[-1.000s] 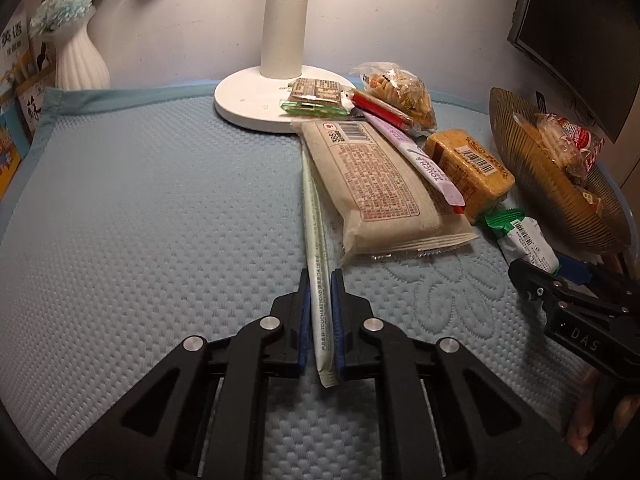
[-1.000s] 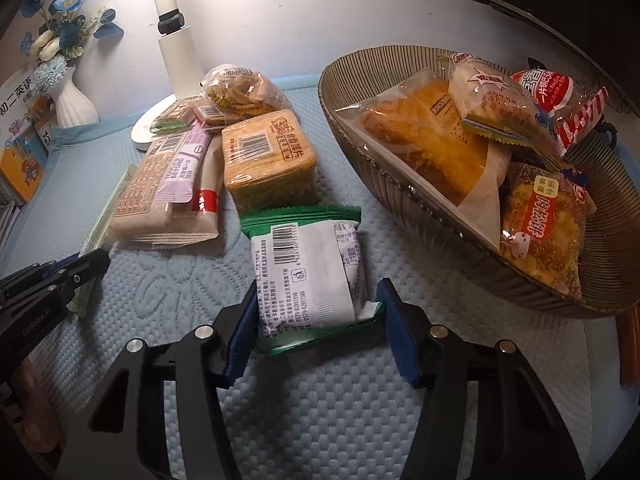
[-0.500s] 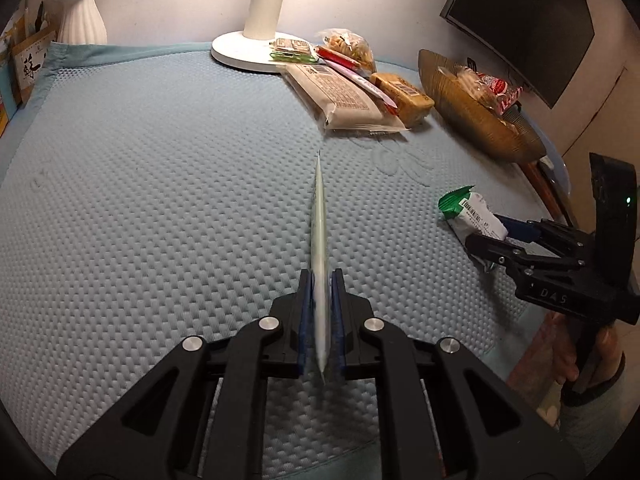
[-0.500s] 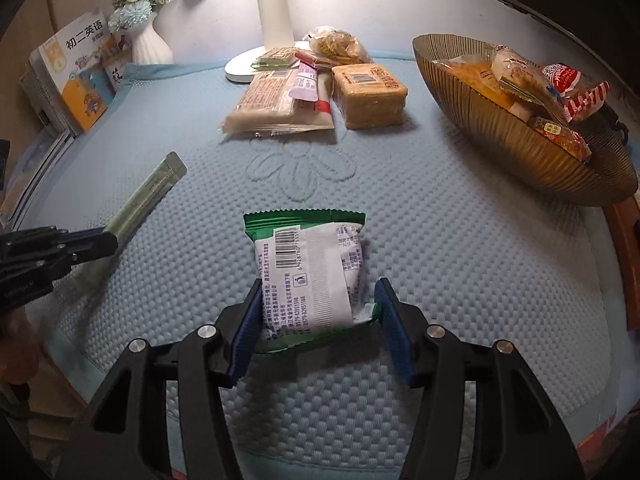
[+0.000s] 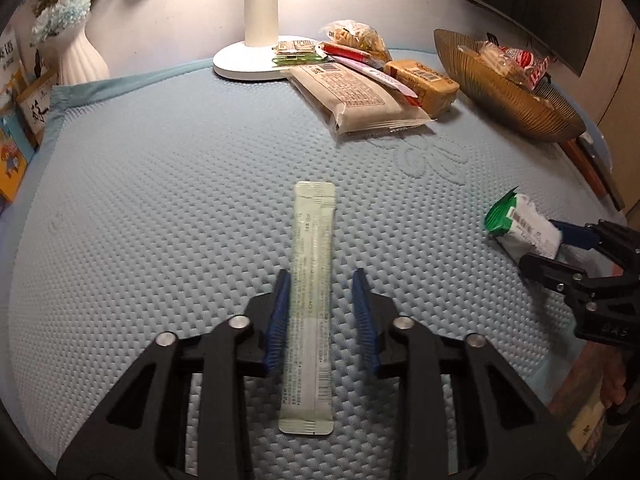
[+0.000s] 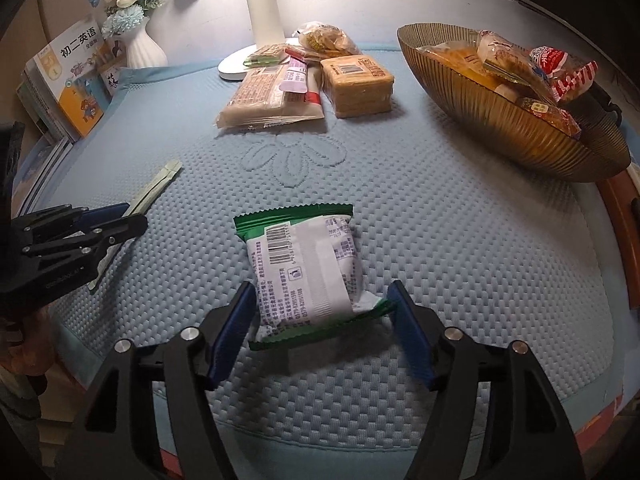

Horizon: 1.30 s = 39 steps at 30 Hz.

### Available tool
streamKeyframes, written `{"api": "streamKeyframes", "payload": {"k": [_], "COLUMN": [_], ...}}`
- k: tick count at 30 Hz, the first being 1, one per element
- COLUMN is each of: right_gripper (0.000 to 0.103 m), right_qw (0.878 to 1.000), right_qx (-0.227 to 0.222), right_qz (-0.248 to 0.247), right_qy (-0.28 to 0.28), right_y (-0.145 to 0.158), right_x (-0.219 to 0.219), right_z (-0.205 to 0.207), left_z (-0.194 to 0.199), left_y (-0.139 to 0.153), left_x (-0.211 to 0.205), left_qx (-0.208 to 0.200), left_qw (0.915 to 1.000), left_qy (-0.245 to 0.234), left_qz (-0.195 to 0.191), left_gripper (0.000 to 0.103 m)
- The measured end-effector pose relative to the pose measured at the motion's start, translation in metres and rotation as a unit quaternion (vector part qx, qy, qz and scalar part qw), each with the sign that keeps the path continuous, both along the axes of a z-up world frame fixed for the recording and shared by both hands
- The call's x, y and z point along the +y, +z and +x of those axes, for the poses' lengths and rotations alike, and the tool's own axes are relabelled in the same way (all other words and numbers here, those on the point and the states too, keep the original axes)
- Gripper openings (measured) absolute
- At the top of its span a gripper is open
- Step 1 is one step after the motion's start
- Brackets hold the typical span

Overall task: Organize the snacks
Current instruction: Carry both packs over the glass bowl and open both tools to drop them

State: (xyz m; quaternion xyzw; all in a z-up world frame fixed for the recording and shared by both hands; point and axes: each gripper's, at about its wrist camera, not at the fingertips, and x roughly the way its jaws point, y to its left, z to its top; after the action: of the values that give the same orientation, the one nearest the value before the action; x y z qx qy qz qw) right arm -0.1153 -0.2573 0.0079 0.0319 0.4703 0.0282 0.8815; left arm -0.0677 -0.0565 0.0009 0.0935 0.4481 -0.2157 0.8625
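A quilted cloth mat covers the table, matt, with a bumpy woven texture and a stitched flower. The near stick packet looks like thin, pale plastic film with a dull sheen. The green-and-white snack pack is glossy crinkled foil-like wrap. Both grippers, left and right, are matt black plastic with ribbed blue pads and shiny metal screws. The far bowl on the right is ribbed, brownish and slightly shiny. The lamp base is smooth white plastic; the vase is white, fluted and smooth.
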Motion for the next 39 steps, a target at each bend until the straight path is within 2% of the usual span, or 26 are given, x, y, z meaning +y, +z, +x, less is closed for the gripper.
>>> {"api": "streamKeyframes", "payload": {"k": [1, 3, 8, 10, 11, 14, 18, 23, 29, 32, 37, 38, 39], "right_gripper": [0.088, 0.09, 0.088, 0.076, 0.066, 0.05, 0.05, 0.05, 0.05, 0.05, 0.05, 0.052, 0.06], "right_qw": [1.0, 1.0, 1.0, 1.0, 0.999, 0.998, 0.998, 0.995, 0.981, 0.974, 0.965, 0.964, 0.962], "right_qx": [0.002, 0.0, -0.004, -0.007, -0.008, -0.021, -0.04, -0.096, -0.158, -0.166, -0.167, -0.167, -0.169], "right_qz": [0.009, 0.025, 0.021, -0.009, -0.029, -0.065, -0.043, -0.002, -0.003, 0.004, 0.01, 0.012, 0.009], "right_qy": [-0.004, -0.012, -0.02, -0.02, -0.018, -0.004, 0.001, -0.037, -0.114, -0.152, -0.2, -0.207, -0.216], "right_y": [0.0, 0.0, 0.0, 0.0, -0.001, 0.0, 0.013, 0.057, 0.113, 0.127, 0.139, 0.141, 0.142], "right_x": [-0.002, -0.005, -0.005, 0.001, 0.006, 0.02, 0.019, -0.019, -0.09, -0.13, -0.18, -0.188, -0.194], "right_z": [0.001, 0.002, 0.003, 0.004, 0.005, 0.004, -0.002, -0.016, -0.018, -0.005, 0.02, 0.027, 0.034], "left_z": [0.0, -0.002, -0.008, -0.01, -0.011, -0.015, -0.015, -0.009, 0.01, 0.023, 0.051, 0.058, 0.066], "left_y": [0.0, 0.003, 0.014, 0.019, 0.022, 0.033, 0.05, 0.084, 0.126, 0.139, 0.152, 0.154, 0.155], "left_x": [-0.001, 0.001, 0.007, 0.005, 0.003, -0.002, -0.015, -0.049, -0.121, -0.16, -0.208, -0.217, -0.225], "left_qx": [-0.005, -0.006, 0.005, 0.002, -0.001, -0.011, -0.024, -0.051, -0.075, -0.081, -0.071, -0.069, -0.068], "left_qw": [1.0, 1.0, 0.9987, 0.9982, 0.998, 0.9971, 0.9961, 0.9931, 0.9847, 0.9808, 0.9726, 0.9715, 0.9713], "left_qy": [-0.003, -0.005, -0.01, -0.013, -0.015, -0.022, -0.03, -0.056, -0.107, -0.128, -0.142, -0.141, -0.137], "left_qz": [0.007, 0.005, -0.051, -0.059, -0.062, -0.073, -0.079, -0.09, -0.116, -0.123, -0.17, -0.177, -0.182], "left_gripper": [0.019, 0.017, 0.017, 0.017, 0.017, 0.017, 0.017, 0.017, 0.017, 0.017, 0.017, 0.018, 0.02]}}
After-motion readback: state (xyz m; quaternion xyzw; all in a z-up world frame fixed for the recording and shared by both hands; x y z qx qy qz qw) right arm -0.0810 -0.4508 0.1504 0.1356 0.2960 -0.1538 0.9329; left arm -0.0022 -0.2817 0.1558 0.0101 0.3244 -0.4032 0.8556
